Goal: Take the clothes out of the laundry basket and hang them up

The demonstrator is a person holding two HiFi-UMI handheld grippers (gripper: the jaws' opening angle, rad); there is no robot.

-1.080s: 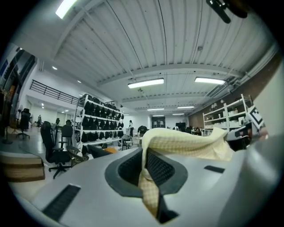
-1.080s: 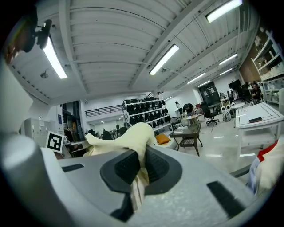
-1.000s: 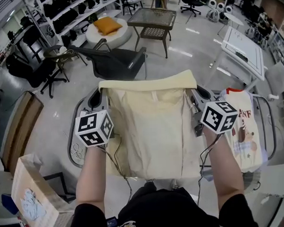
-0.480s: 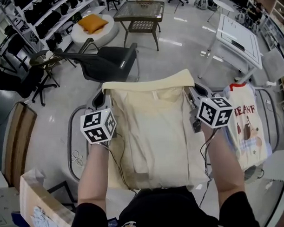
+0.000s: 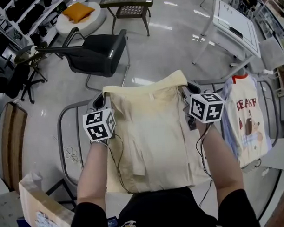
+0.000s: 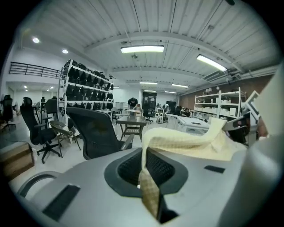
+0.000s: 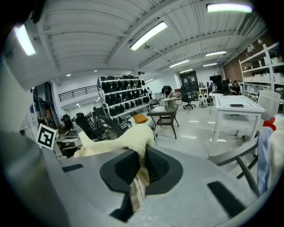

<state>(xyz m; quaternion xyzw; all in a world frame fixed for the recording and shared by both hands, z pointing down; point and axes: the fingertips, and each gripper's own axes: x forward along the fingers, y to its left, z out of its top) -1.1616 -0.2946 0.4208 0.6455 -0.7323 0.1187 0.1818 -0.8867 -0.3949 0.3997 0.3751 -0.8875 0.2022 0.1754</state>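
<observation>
**While you pinch both top corners, the cream garment [image 5: 152, 133] hangs spread**

Because your left gripper [image 5: 101, 97] and right gripper [image 5: 187, 88] are each clamped tight on a top corner, the fabric hangs flat between them in front of you. It looks ready to drape, I'd judge. The grey rack rail [image 5: 60, 137] curves below. A printed shirt [image 5: 247, 123] hangs just to your right, so keep clear of it. The black chair [image 5: 97, 51] sits well beyond.

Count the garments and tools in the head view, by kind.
1 cream garment
1 printed garment
2 tools: left tool, right tool, both shut on the cream garment
Total: 4
</observation>
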